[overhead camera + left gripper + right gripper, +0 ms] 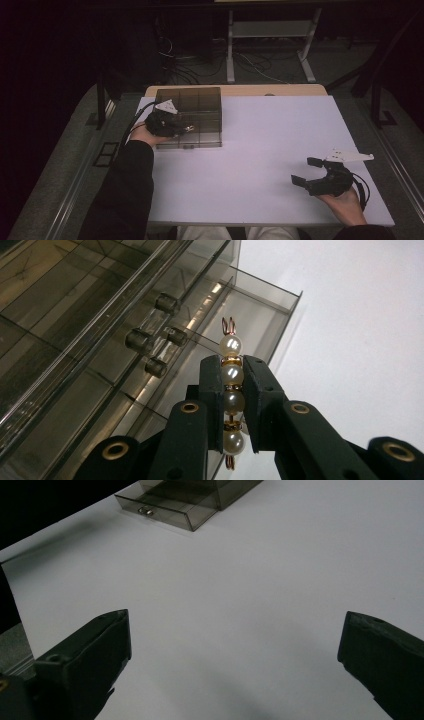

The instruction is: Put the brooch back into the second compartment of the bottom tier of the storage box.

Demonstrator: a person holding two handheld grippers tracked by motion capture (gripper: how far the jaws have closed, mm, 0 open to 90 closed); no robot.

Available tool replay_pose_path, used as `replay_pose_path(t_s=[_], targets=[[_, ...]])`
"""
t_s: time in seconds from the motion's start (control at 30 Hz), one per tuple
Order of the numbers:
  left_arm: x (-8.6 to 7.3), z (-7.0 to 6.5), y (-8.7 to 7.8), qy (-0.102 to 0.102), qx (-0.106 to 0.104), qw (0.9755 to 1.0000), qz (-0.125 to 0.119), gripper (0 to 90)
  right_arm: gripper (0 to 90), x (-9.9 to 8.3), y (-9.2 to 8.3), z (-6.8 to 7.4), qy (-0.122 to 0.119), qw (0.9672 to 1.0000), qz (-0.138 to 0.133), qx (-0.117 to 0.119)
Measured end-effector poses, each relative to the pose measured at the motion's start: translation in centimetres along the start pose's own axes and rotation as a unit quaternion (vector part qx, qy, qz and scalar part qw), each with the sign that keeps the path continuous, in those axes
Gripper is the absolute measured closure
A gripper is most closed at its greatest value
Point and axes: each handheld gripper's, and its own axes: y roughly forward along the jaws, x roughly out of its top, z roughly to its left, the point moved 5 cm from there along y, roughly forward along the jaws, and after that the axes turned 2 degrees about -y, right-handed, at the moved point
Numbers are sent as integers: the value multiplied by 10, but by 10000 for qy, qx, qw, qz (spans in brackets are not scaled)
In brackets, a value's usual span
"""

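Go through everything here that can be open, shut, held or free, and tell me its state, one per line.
Left gripper: shut on the pearl strand.
Pearl strand: held upright between the jaws, above the drawer.
Drawer: pulled open.
Drawer box: on the table, upright.
Right gripper: open, holding nothing.

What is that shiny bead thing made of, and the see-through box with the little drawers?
The bead string in the left gripper looks like glossy pearl, probably imitation, with gold spacers and coppery wire loops. The drawer box looks like smoky clear plastic: you can see its dividers through its walls.
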Motion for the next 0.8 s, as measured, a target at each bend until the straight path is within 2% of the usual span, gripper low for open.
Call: replay_pose_path(t_s=[0.17,0.23,0.27,0.63,0.67,0.73,0.8], targets=[[-1,2,6,37,-11,10000,36,786,4,0,0,0,21,10000,19,4],[-1,2,8,-39,-7,10000,33,786,5,0,0,0,26,10000,18,3],[-1,3,8,8,-12,10000,42,786,4,0,0,0,0,10000,14,0],[-5,8,19,-68,32,9999,89,786,4,-1,-1,0,9,10000,18,7],[-6,7,21,-143,36,9999,57,786,4,-1,-1,0,9,10000,19,7],[-7,9,23,-82,36,9999,107,786,4,-1,-1,0,9,10000,18,8],[-9,9,25,-177,40,9998,90,786,4,-1,-1,0,6,10000,21,6]])
